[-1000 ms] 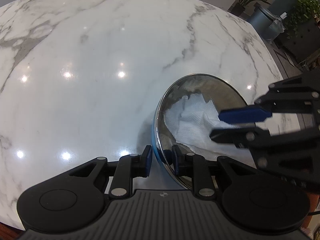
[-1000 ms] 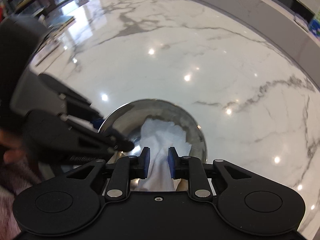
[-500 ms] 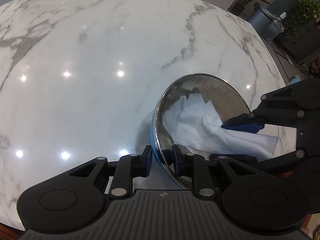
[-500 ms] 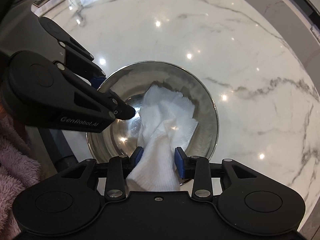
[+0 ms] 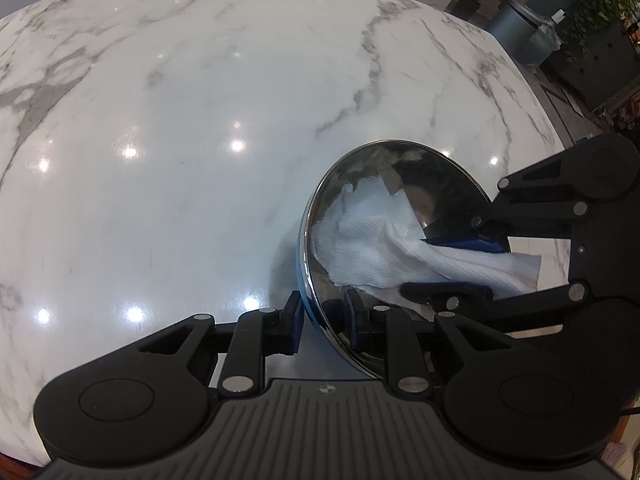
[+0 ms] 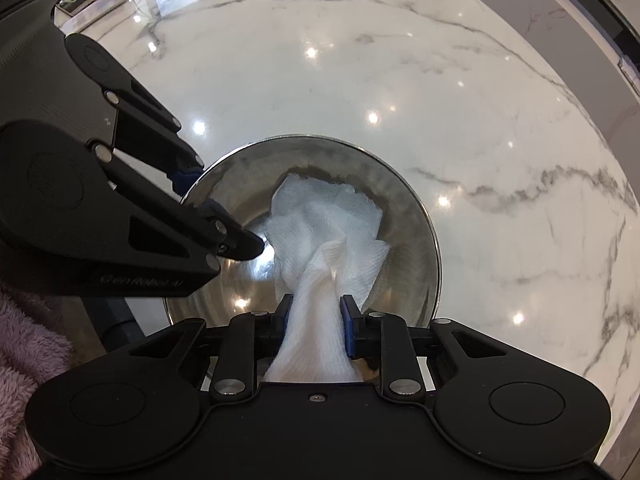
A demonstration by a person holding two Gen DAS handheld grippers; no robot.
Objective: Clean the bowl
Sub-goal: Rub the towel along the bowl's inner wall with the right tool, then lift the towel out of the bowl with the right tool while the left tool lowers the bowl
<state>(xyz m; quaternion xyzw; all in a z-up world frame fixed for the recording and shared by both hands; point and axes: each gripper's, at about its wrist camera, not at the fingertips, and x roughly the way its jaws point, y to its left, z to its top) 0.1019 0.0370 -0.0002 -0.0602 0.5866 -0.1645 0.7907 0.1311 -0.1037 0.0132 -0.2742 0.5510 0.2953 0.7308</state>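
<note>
While a steel bowl (image 6: 304,224) sits on the marble counter (image 6: 440,80), its rim is clamped between the fingers of the left gripper (image 5: 322,318), one inside, one outside. Ahead of the right gripper (image 6: 314,318), a white paper towel (image 6: 328,224) lies bunched in the bowl; its jaws are closing on the towel's tail. A likely risk: a hard wipe could tear the towel or tip the bowl from the rim grip.
</note>
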